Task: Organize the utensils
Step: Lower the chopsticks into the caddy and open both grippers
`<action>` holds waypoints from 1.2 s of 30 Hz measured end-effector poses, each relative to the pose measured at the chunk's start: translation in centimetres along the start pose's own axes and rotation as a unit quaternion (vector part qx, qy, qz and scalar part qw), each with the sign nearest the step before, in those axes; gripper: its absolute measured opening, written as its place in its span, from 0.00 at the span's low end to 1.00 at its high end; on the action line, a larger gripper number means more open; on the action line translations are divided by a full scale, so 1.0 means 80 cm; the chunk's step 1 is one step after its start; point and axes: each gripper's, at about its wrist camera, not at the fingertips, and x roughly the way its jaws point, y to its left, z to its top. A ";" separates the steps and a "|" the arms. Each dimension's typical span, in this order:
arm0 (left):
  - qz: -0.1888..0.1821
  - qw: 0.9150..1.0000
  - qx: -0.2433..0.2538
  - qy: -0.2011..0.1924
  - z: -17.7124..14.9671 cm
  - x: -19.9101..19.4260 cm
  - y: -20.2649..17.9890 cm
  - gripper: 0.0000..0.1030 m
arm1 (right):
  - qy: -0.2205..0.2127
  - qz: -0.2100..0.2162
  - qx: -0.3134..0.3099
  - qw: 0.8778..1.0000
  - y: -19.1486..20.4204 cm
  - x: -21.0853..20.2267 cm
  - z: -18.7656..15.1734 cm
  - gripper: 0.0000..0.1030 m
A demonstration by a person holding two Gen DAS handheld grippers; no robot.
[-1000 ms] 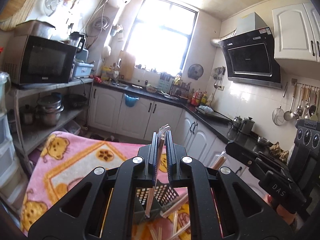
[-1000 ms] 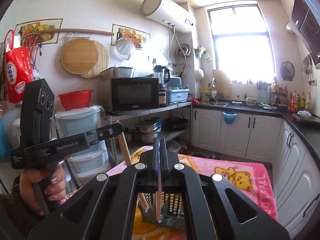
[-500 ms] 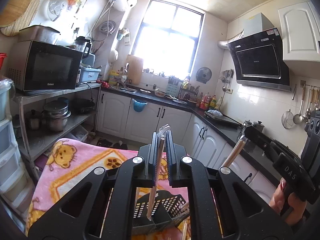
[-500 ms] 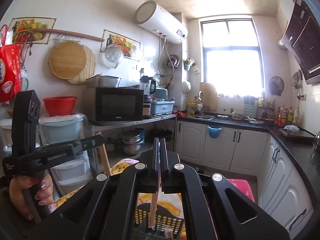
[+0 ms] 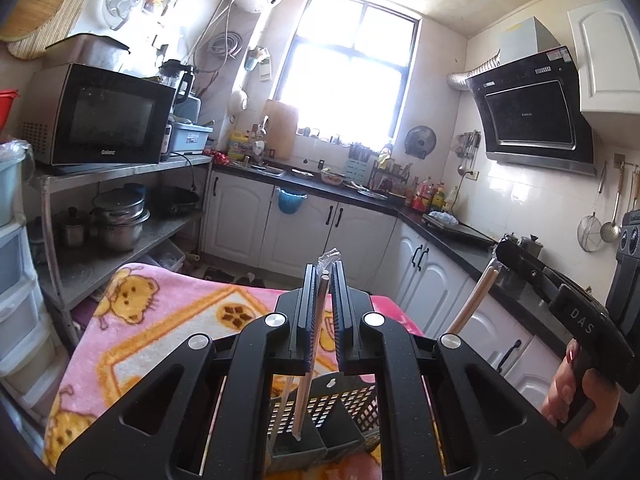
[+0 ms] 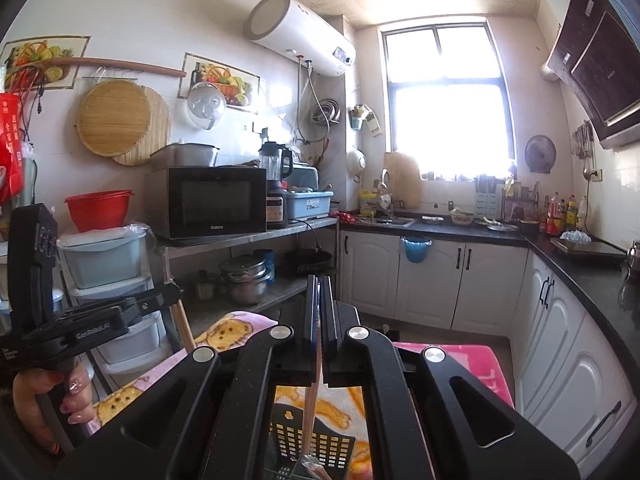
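Both grippers have lowered toward the black basket [image 5: 340, 412] on the pink blanket [image 5: 160, 320]. Left gripper [image 5: 324, 276] clamps a wrapped chopstick [image 5: 310, 360]; right gripper [image 6: 319, 292] clamps another chopstick [image 6: 310, 412], tips inside the basket.

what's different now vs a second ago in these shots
Both grippers have carried their wrapped chopsticks toward the black slotted basket: earlier the sticks hung over its mesh, now their lower ends sit in or just above its compartments. The left gripper stays shut on its chopstick, and the right gripper stays shut on its chopstick. Nothing was let go. The basket remains on the pink blanket.
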 end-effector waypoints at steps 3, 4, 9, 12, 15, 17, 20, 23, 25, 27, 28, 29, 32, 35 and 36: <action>0.001 1.000 -0.003 0.005 -0.004 0.005 0.002 0.05 | 0.008 -0.002 0.007 1.000 -0.004 0.008 -0.008 0.02; 0.001 1.000 -0.003 0.005 -0.007 0.006 0.003 0.05 | 0.010 -0.002 0.008 1.000 -0.005 0.010 -0.010 0.02; -0.002 1.000 -0.004 0.008 -0.019 0.011 0.003 0.05 | 0.021 -0.006 0.014 1.000 -0.010 0.021 -0.022 0.02; -0.005 1.000 -0.005 0.013 -0.029 0.017 0.004 0.05 | 0.029 -0.003 0.020 0.999 -0.010 0.025 -0.028 0.02; -0.008 1.000 -0.008 0.017 -0.036 0.022 0.004 0.05 | 0.036 -0.001 0.024 0.999 -0.010 0.030 -0.033 0.02; -0.007 1.000 -0.007 0.021 -0.042 0.025 0.004 0.05 | 0.039 0.001 0.027 0.999 -0.011 0.031 -0.037 0.02; -0.007 1.000 -0.011 0.028 -0.048 0.030 0.007 0.05 | 0.045 0.007 0.035 0.998 -0.012 0.035 -0.041 0.02; -0.005 0.999 -0.016 0.034 -0.056 0.034 0.010 0.05 | 0.050 0.008 0.040 0.998 -0.012 0.037 -0.046 0.02; -0.005 0.999 -0.018 0.036 -0.061 0.037 0.012 0.05 | 0.055 0.009 0.040 0.998 -0.010 0.040 -0.050 0.02; -0.008 0.999 -0.019 0.035 -0.066 0.037 0.013 0.05 | 0.059 0.008 0.039 0.997 -0.008 0.042 -0.054 0.02; -0.009 0.999 -0.019 0.035 -0.068 0.037 0.013 0.05 | 0.061 0.009 0.040 0.997 -0.007 0.043 -0.055 0.02; -0.009 0.999 -0.018 0.035 -0.070 0.038 0.013 0.05 | 0.064 0.009 0.041 0.997 -0.006 0.044 -0.057 0.02; -0.006 0.999 -0.018 0.042 -0.078 0.042 0.014 0.05 | 0.072 0.008 0.040 0.997 -0.005 0.047 -0.063 0.02; -0.001 0.999 -0.017 0.049 -0.084 0.046 0.015 0.05 | 0.079 0.003 0.036 0.996 -0.003 0.049 -0.067 0.03; 0.001 0.999 -0.017 0.052 -0.086 0.046 0.015 0.05 | 0.080 0.000 0.034 0.996 -0.002 0.049 -0.068 0.04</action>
